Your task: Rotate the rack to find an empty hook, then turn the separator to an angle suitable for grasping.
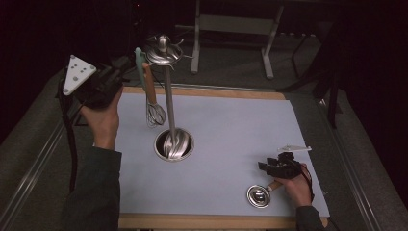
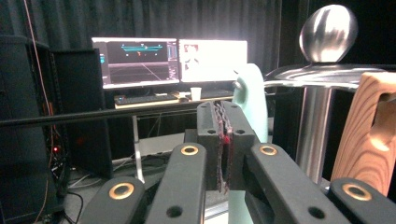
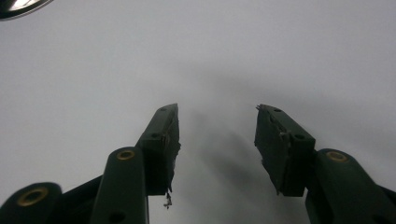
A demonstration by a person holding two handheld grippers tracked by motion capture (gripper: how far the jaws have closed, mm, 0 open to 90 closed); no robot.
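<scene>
1. Steel makes up the rack (image 1: 168, 96): a post rising from a round base in the middle of the white surface (image 1: 231, 125), topped by a disc and knob at upper centre of the high view.
2. A whisk (image 1: 153, 98) with a wooden grip and mint-green end hangs from the disc, left of the post, its wire head low, near the base.
3. At upper left of the high view, the left hand-held gripper (image 1: 126, 63) points toward the whisk's top end.
4. In the left gripper view, its jaws are closed, pads pressed together on a thin red scrap (image 2: 225, 140); the mint-green end (image 2: 252, 100) stands just behind them, not between them.
5. That same view has the whisk's wooden grip (image 2: 369, 135) at right and the knob (image 2: 328, 32) at upper right, with lit monitors (image 2: 173, 60) at upper left, far off.
6. The right hand-held gripper (image 1: 269, 166) rests low at lower right of the high view, on the surface.
7. Its jaws stand apart, with bare white surface between them in the right gripper view (image 3: 217, 140).
8. A small steel ladle (image 1: 259, 195) with a wooden handle lies at lower right, just beside the right hand (image 1: 296, 185), its bowl toward the near edge.
</scene>
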